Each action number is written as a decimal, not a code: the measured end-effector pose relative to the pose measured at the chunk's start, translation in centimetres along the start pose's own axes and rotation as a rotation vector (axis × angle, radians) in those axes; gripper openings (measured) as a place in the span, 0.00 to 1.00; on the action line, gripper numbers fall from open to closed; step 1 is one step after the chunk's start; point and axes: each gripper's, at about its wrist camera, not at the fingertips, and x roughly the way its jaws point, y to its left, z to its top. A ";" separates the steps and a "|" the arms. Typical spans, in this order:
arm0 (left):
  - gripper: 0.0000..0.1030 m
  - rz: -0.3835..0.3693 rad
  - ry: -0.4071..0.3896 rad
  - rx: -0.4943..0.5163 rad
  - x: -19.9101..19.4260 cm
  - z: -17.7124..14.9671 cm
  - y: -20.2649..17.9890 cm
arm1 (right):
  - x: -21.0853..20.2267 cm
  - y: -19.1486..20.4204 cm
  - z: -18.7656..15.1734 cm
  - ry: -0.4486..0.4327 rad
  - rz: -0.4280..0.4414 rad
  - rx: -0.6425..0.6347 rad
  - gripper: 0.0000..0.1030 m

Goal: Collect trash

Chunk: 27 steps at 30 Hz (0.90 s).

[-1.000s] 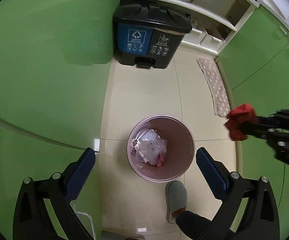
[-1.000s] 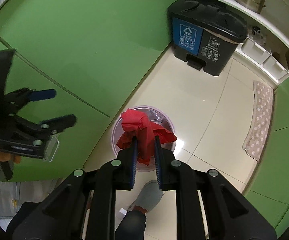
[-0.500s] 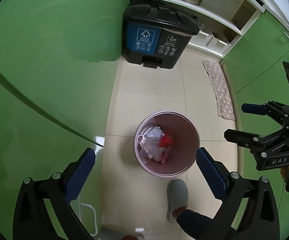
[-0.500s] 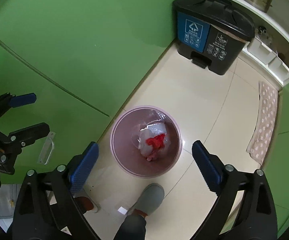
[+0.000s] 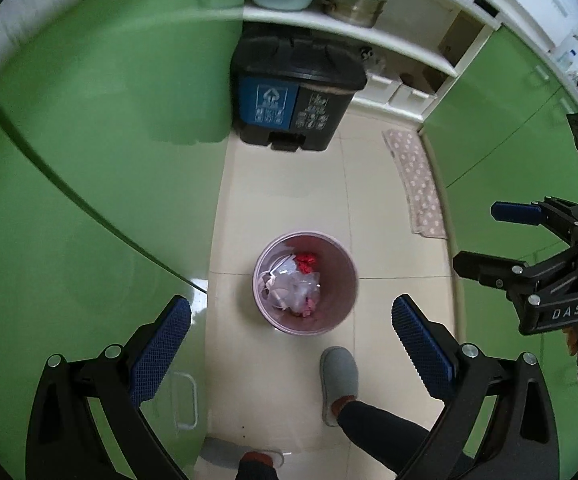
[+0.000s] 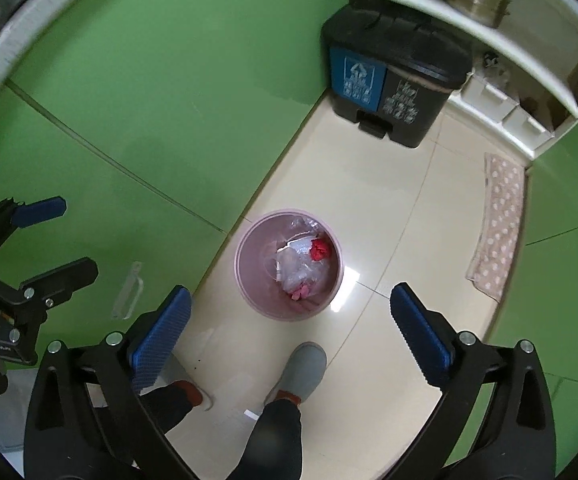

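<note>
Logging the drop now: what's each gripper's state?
Left gripper: open, empty.
Right gripper: jaws opening, nothing between them.

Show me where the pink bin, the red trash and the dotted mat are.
pink bin (image 6: 249, 280): right wrist view, inner wall.
red trash (image 6: 320, 249): right wrist view, its middle.
dotted mat (image 5: 419, 184): left wrist view, its middle.

The waste bin (image 6: 289, 266) stands on the floor (image 6: 373, 200) with crumpled rubbish (image 6: 303, 266) in it. At its 12 o'clock, against the shelves (image 6: 501, 28), stands the pedal bin (image 6: 399, 80); at 3 o'clock lies the mat (image 6: 497, 232); at 6 o'clock a slipper (image 6: 303, 370); cupboards (image 6: 149, 100) run along 9 o'clock.
</note>
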 end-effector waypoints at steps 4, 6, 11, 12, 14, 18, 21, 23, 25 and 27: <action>0.94 0.001 -0.030 -0.006 -6.4 0.6 -1.1 | -6.5 1.0 0.6 -0.023 0.012 0.009 0.96; 0.94 0.006 -0.047 -0.014 -9.3 0.8 -1.2 | -10.3 2.0 0.9 -0.053 0.018 -0.002 0.97; 0.94 0.050 -0.108 -0.044 -16.8 1.2 -0.3 | -18.4 5.4 2.3 -0.144 0.029 -0.058 0.97; 0.94 0.056 -0.119 -0.055 -18.0 1.3 0.1 | -19.5 6.0 2.6 -0.157 0.036 -0.069 0.97; 0.94 0.074 -0.146 -0.082 -20.5 1.2 1.2 | -21.8 7.6 3.3 -0.186 0.057 -0.095 0.97; 0.94 0.132 -0.199 -0.151 -24.8 0.3 4.0 | -24.7 11.2 4.9 -0.228 0.105 -0.158 0.97; 0.94 0.176 -0.232 -0.197 -27.3 -0.6 6.1 | -25.9 14.8 6.2 -0.254 0.152 -0.219 0.97; 0.94 0.212 -0.256 -0.241 -29.3 -1.3 8.1 | -26.4 17.0 7.1 -0.262 0.177 -0.258 0.97; 0.94 0.245 -0.275 -0.276 -30.9 -2.1 9.9 | -26.9 19.3 8.1 -0.268 0.205 -0.300 0.97; 0.94 0.282 -0.293 -0.313 -32.3 -2.9 11.9 | -27.0 21.9 9.0 -0.272 0.228 -0.354 0.97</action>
